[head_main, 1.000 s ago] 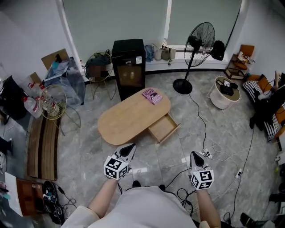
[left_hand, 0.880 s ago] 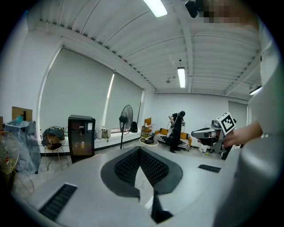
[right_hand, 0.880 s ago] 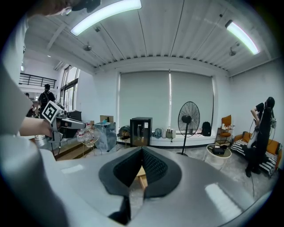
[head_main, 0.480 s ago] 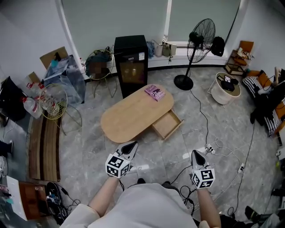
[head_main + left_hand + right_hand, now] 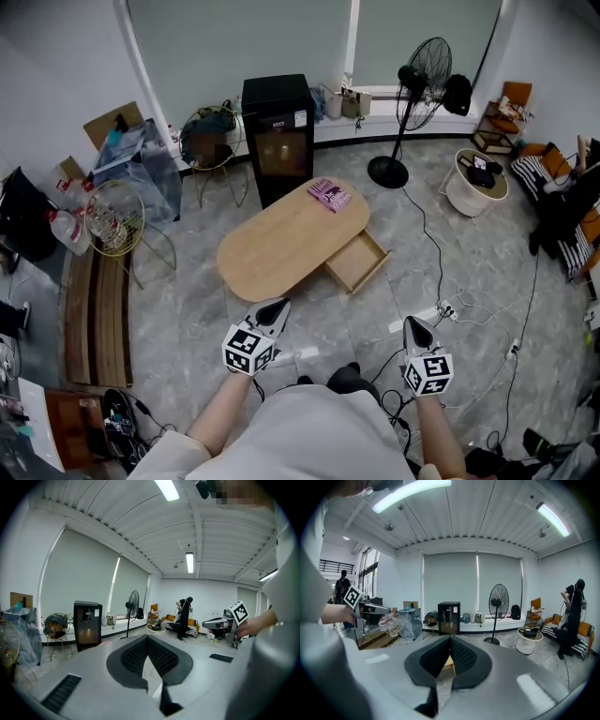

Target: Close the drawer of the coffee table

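The oval wooden coffee table (image 5: 277,246) stands mid-floor with its drawer (image 5: 357,262) pulled out at the right-hand side, empty inside. A pink book (image 5: 329,194) lies on the table's far end. My left gripper (image 5: 276,307) is held in the air short of the table's near edge, jaws shut with nothing between them; in its own view the left gripper (image 5: 147,637) points past the black cabinet into the room. My right gripper (image 5: 412,324) hovers over the floor, nearer than the drawer and to its right, also shut and holding nothing. The right gripper (image 5: 450,637) shows a sliver of the table's wood behind its jaws.
A black cabinet (image 5: 277,136) and a standing fan (image 5: 413,94) stand behind the table. Cables and a power strip (image 5: 446,309) lie on the floor right of the drawer. A round white stool (image 5: 480,187), wire chairs (image 5: 112,220) and a wooden bench (image 5: 94,314) ring the room.
The table and drawer have slid slightly right and up in the head view as I moved. Both grippers stay shut at the same spots in the picture. A dark shoe now shows below.
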`<action>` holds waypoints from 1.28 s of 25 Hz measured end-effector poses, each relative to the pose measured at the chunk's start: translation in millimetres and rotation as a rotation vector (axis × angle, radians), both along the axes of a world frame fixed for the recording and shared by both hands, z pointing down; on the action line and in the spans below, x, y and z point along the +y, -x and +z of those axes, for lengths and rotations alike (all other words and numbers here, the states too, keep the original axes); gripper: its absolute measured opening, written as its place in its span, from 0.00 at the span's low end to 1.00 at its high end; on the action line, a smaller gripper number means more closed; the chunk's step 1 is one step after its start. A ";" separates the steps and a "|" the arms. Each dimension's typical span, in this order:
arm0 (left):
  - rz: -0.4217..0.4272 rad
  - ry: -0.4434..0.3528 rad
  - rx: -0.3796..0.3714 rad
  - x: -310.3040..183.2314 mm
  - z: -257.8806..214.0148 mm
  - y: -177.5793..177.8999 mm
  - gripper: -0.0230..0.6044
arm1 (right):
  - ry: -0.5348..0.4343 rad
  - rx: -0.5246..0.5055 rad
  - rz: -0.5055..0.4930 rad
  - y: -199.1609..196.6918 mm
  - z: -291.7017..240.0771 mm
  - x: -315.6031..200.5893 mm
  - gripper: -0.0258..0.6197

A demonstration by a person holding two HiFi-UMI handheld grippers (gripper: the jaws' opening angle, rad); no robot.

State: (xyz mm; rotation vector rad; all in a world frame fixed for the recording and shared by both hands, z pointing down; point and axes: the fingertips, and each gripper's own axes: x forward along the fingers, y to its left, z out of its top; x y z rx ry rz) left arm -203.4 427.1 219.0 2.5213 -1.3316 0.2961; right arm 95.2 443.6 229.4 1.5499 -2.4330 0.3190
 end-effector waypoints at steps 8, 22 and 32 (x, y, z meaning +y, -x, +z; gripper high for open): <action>-0.001 0.006 -0.017 -16.3 4.7 -1.3 0.04 | -0.002 -0.018 -0.019 2.8 4.7 -26.6 0.06; -0.035 0.035 -0.037 -105.7 14.9 -29.3 0.04 | 0.036 -0.026 -0.090 -11.2 21.8 -127.0 0.06; -0.084 0.058 -0.046 -173.5 20.8 -60.3 0.04 | 0.061 -0.028 -0.156 -37.6 30.4 -206.9 0.06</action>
